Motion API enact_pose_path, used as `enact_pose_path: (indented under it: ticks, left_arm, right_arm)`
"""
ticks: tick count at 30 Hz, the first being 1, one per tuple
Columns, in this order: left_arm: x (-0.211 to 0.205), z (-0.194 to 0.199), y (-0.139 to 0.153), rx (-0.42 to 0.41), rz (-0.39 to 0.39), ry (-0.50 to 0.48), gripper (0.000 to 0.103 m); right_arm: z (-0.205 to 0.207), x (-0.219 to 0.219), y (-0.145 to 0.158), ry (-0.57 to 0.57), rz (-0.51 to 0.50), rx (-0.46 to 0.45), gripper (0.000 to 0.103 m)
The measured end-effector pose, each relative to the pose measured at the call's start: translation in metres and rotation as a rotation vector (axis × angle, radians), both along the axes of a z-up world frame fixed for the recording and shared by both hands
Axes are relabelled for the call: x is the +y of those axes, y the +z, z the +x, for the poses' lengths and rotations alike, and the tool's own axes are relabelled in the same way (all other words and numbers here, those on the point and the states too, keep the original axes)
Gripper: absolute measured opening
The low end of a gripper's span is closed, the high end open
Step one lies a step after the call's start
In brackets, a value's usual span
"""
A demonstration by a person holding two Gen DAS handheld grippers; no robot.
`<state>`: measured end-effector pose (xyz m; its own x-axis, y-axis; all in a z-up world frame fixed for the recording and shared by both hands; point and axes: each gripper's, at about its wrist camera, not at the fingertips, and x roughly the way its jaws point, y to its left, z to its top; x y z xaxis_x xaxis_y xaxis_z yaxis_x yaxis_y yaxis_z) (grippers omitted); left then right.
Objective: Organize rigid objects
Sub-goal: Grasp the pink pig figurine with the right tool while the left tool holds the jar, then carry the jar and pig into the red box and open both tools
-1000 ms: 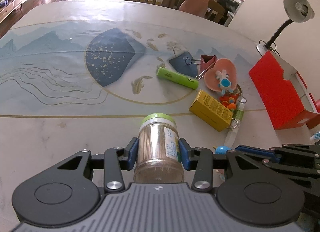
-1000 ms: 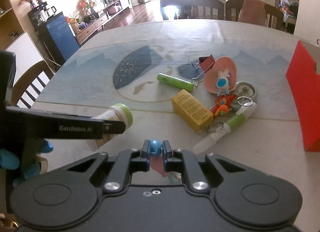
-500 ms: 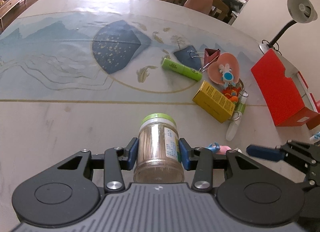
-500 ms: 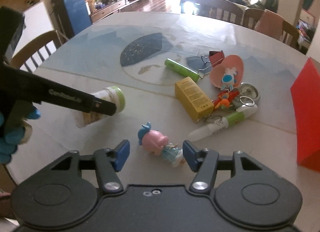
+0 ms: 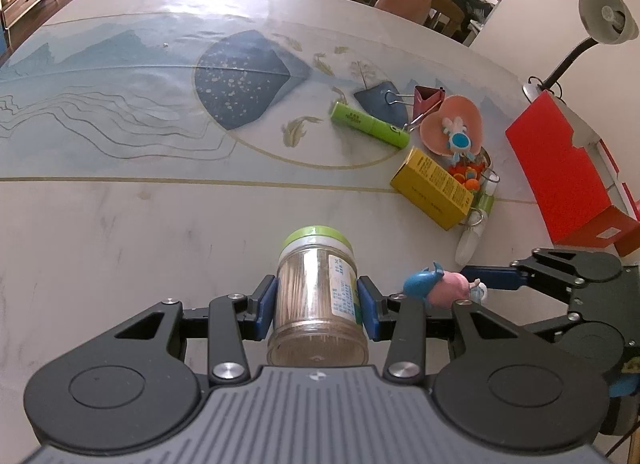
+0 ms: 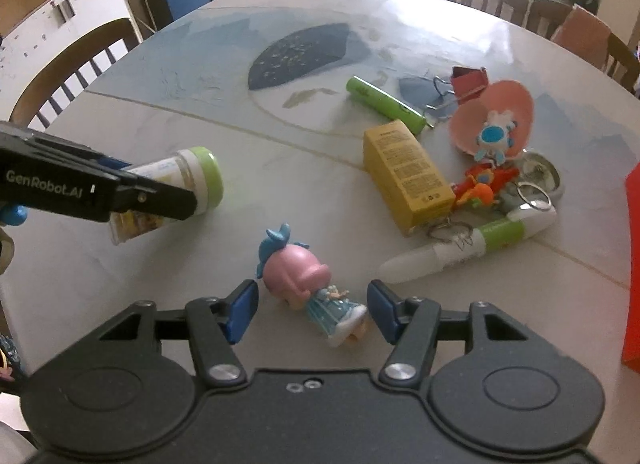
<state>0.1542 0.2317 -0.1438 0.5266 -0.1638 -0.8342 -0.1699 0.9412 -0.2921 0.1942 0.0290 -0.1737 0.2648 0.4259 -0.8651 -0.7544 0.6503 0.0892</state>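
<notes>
Green-lidded clear jar (image 5: pixel 318 296) is clamped sideways between the blue pads of the left gripper (image 5: pixel 318 302), lid pointing away from the camera; from the right wrist view the same jar (image 6: pixel 172 192) looks held just above or maybe touching the table (image 6: pixel 280 192), can't really tell which. Right gripper (image 6: pixel 310 310) has its 2 fingers spread wide, and a little pink-headed doll (image 6: pixel 310 284) with a blue bow and a teal dress lies on its side on the table between them, neither pad touching it. Further out to the right there's a loose pile: a yellow box (image 6: pixel 408 176), a green tube (image 6: pixel 386 104) beyond it, a red binder clip (image 6: pixel 468 82), a pink shell dish (image 6: pixel 494 120) with a small blue and white figure (image 6: pixel 492 136) in it, an orange toy (image 6: pixel 482 186), and a white and green pen (image 6: pixel 468 250) with a key ring on it touching the box's near corner. Red cardboard box (image 5: pixel 568 168) stands at the table's right edge, well apart from the doll, with a desk lamp (image 5: pixel 600 24) behind it.
</notes>
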Motion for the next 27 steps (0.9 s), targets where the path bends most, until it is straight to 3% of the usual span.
enact_pose_path:
  ticks: [7, 9, 19, 27]
  left_arm:
    - [-0.001, 0.0, 0.0, 0.0, 0.004, 0.0, 0.042]
    - [-0.001, 0.0, 0.0, -0.001, 0.006, 0.0, 0.042]
    - [-0.003, 0.003, 0.002, 0.0, 0.017, 0.011, 0.042]
    - [-0.016, 0.007, 0.018, -0.026, -0.017, -0.01, 0.042]
  right_arm:
    - [-0.01, 0.006, 0.001, 0.009, 0.01, -0.017, 0.044]
    - [-0.012, 0.006, 0.003, 0.0, 0.021, -0.01, 0.024]
    - [-0.014, -0.012, 0.029, -0.141, 0.152, 0.053, 0.024]
    - [-0.016, -0.034, 0.059, -0.165, 0.185, 0.024, 0.024]
